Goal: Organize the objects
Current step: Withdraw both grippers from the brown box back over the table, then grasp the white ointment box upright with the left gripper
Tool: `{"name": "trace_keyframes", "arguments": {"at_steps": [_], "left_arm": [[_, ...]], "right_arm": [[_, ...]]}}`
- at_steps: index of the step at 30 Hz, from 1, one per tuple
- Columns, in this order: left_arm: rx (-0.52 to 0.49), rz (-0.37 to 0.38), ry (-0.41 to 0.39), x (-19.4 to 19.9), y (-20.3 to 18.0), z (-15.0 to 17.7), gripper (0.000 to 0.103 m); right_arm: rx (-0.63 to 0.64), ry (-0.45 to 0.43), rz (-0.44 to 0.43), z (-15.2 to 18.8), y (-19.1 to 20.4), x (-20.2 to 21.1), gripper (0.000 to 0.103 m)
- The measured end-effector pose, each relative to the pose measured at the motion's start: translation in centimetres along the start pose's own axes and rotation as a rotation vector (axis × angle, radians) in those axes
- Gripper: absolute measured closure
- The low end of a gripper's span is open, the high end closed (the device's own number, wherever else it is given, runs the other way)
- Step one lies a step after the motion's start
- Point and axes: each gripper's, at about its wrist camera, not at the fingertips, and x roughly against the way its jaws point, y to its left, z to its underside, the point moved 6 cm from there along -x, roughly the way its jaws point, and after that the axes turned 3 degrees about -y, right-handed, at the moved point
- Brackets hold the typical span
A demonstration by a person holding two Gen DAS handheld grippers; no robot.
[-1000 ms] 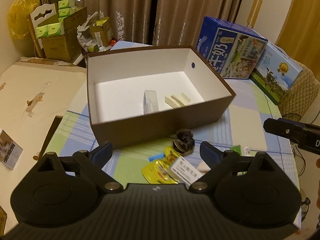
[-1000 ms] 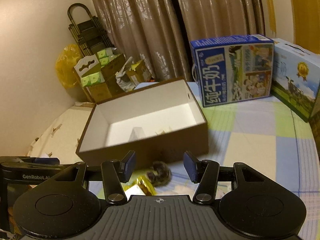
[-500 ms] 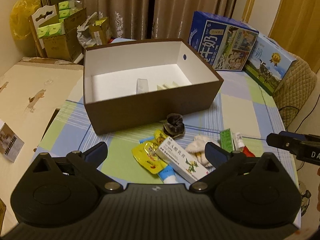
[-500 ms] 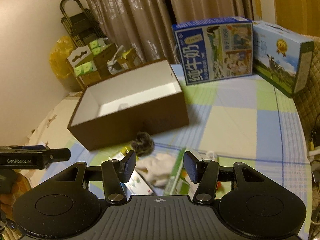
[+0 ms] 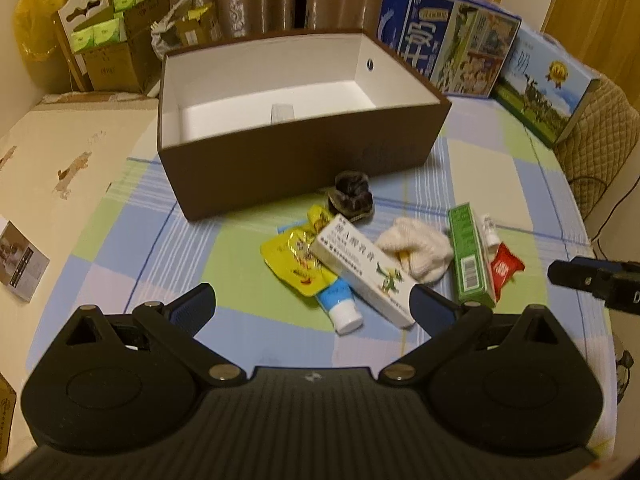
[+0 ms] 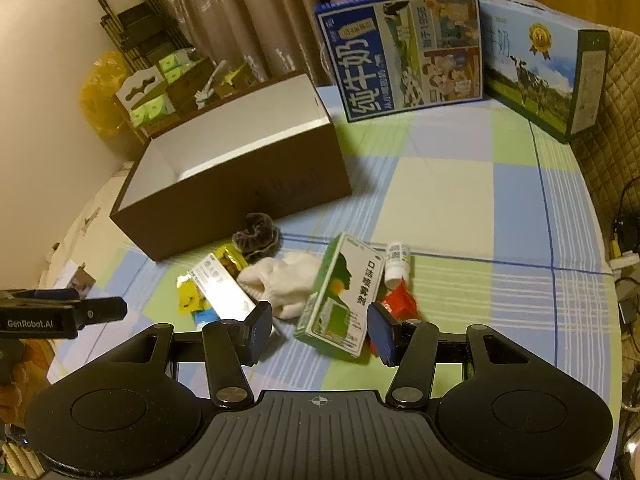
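Note:
A brown box (image 5: 304, 160) (image 6: 240, 196) with a white inside stands open on the checked tablecloth; a small clear item (image 5: 282, 113) lies in it. In front of it is a heap: dark hair scrunchie (image 5: 352, 198) (image 6: 256, 232), yellow sachets (image 5: 296, 260), long white carton (image 5: 362, 270) (image 6: 222, 284), blue-white tube (image 5: 340, 304), white cloth (image 5: 418, 250) (image 6: 288, 280), green carton (image 5: 468, 256) (image 6: 344, 300), white bottle (image 6: 397, 262), red packet (image 5: 505, 267) (image 6: 398, 304). My left gripper (image 5: 312, 306) hangs open, near the heap's front. My right gripper (image 6: 318, 330) is open, with the green carton's near end between its fingers.
Two milk cartons (image 6: 408, 52) (image 6: 544, 76) stand at the table's back right. Cardboard boxes with green packs (image 5: 116, 44) and a yellow bag (image 5: 36, 24) sit at the back left. A card (image 5: 20, 256) lies on the beige surface at left. Cables (image 6: 624, 248) run off the right edge.
Both grippers have pulled back from the box towards the near edge, so the heap has come into full view. The right gripper now has the green carton between its open fingers.

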Motion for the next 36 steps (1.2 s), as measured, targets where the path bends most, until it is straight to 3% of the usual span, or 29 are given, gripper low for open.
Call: {"name": "trace_keyframes", "arguments": {"at_steps": [14, 25, 36], "left_arm": [[0.013, 0.040, 0.081, -2.9, -0.5, 0.9, 0.002], [0.042, 0.089, 0.153, -7.2, -3.0, 0.8, 0.013], [0.121, 0.053, 0.196, -11.5, -4.1, 0.0, 0.018]], "right_arm": [[-0.046, 0.044, 0.044, 0.8, -1.7, -1.5, 0.053], [-0.123, 0.051, 0.125, 1.4, -5.3, -1.3, 0.053], [-0.192, 0.050, 0.189, 1.8, -8.6, -0.6, 0.053]]}}
